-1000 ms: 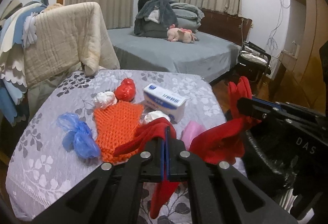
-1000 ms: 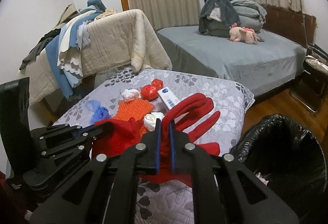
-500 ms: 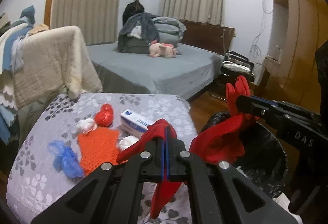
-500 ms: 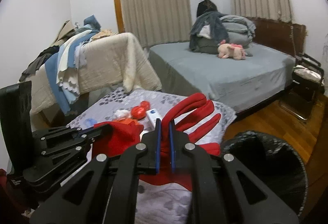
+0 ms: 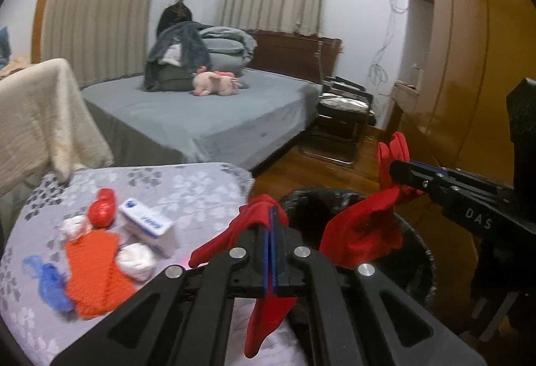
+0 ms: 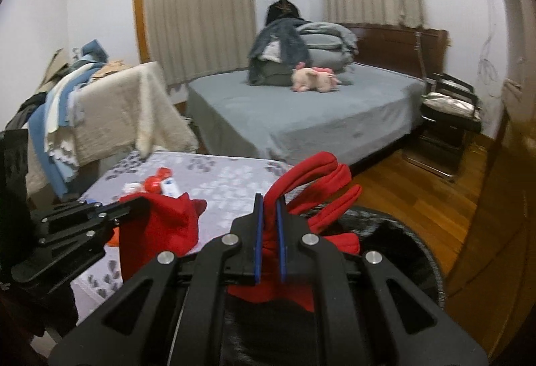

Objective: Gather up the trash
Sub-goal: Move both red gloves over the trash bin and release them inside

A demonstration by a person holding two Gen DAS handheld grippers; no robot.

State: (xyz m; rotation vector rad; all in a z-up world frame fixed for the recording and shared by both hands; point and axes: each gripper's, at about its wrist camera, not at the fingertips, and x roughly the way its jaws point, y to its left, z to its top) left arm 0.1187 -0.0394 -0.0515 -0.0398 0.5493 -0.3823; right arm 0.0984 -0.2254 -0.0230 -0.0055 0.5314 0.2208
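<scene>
My left gripper [image 5: 270, 210] is shut on a red glove [image 5: 264, 312] that hangs down from its pads. To the right, my right gripper [image 5: 394, 167] is shut on a second bunch of red glove [image 5: 361, 228]; whether the two red pieces join I cannot tell. Both hang above the black bag-lined bin [image 5: 417, 252]. In the right wrist view the right gripper [image 6: 268, 200] pinches the glove [image 6: 311, 171] with its fingers pointing up, the left gripper [image 6: 142, 202] holds red cloth [image 6: 157, 227], and the bin [image 6: 402, 242] lies below.
On the floral-clothed table [image 5: 201, 185] at the left lie a red bag [image 5: 102, 208], a white box [image 5: 147, 227], an orange net [image 5: 93, 272], a blue bag [image 5: 47, 282] and white paper wads [image 5: 137, 260]. A bed [image 5: 201, 118], a chair [image 5: 341, 118] and a wooden wardrobe [image 5: 469, 64] stand beyond.
Both grippers have carried the red gloves to the right and a little upward, from over the table to over the bin. The table's litter now lies at the left.
</scene>
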